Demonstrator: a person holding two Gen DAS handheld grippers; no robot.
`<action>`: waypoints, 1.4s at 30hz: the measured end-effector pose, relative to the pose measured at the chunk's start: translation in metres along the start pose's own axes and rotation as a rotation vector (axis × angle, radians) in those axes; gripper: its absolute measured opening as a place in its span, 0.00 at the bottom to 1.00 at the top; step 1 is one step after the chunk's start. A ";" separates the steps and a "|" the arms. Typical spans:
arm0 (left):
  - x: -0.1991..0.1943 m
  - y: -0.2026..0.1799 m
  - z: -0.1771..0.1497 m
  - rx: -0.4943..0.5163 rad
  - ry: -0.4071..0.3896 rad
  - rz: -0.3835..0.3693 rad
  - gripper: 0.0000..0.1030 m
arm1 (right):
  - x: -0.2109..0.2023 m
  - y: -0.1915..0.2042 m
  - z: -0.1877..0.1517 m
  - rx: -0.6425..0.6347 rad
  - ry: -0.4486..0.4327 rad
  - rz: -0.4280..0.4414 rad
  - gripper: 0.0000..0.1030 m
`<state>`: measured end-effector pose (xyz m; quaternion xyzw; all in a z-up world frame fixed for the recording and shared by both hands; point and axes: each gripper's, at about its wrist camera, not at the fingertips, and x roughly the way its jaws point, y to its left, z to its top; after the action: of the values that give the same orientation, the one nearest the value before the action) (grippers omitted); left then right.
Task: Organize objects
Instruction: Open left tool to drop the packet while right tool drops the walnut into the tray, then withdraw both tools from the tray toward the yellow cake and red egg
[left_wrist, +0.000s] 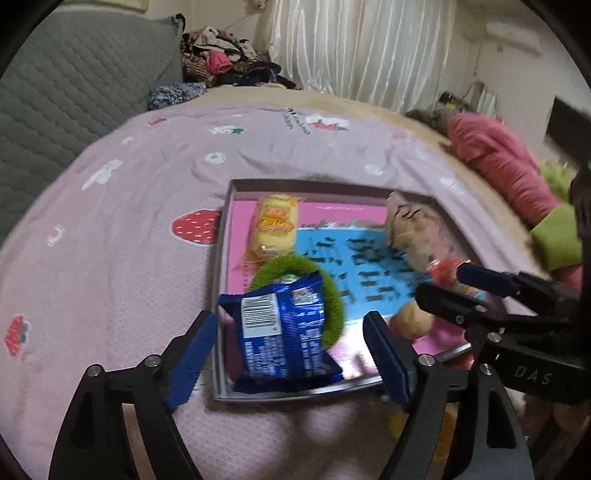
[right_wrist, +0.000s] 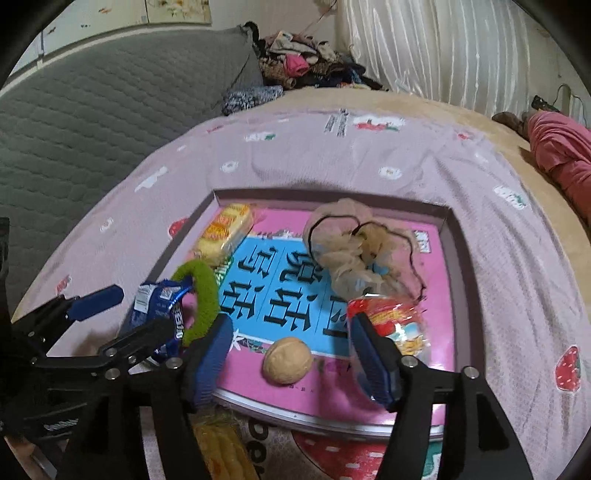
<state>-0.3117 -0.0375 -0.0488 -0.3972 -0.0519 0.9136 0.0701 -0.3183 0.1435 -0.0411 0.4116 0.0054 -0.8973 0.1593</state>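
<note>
lower centre of the left wrist view, a blue snack packet lies in the tray: light, crinkly, slippery; pinch its sealed edge. left gripper and right gripper both gape wide, holding nothing.

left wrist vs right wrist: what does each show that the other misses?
Left wrist only: the blue snack packet's barcode side, face on, lying between the open left tongs.
Right wrist only: the whole walnut and the yellow packet outside the tray's near rim.
Both: tray, green ring, yellow cake, beige scrunchie, red packet, open right tongs.
</note>
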 end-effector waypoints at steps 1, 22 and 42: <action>-0.002 0.001 0.001 -0.004 -0.006 -0.003 0.83 | -0.003 -0.001 0.000 0.002 -0.007 -0.001 0.70; -0.055 0.001 0.010 -0.007 -0.155 0.093 1.00 | -0.069 0.013 0.007 -0.048 -0.195 -0.057 0.86; -0.124 -0.008 -0.026 -0.024 -0.235 0.145 1.00 | -0.166 0.024 -0.025 -0.031 -0.284 -0.142 0.99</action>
<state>-0.2085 -0.0498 0.0241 -0.2908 -0.0418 0.9558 -0.0074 -0.1910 0.1707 0.0685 0.2767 0.0256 -0.9553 0.1009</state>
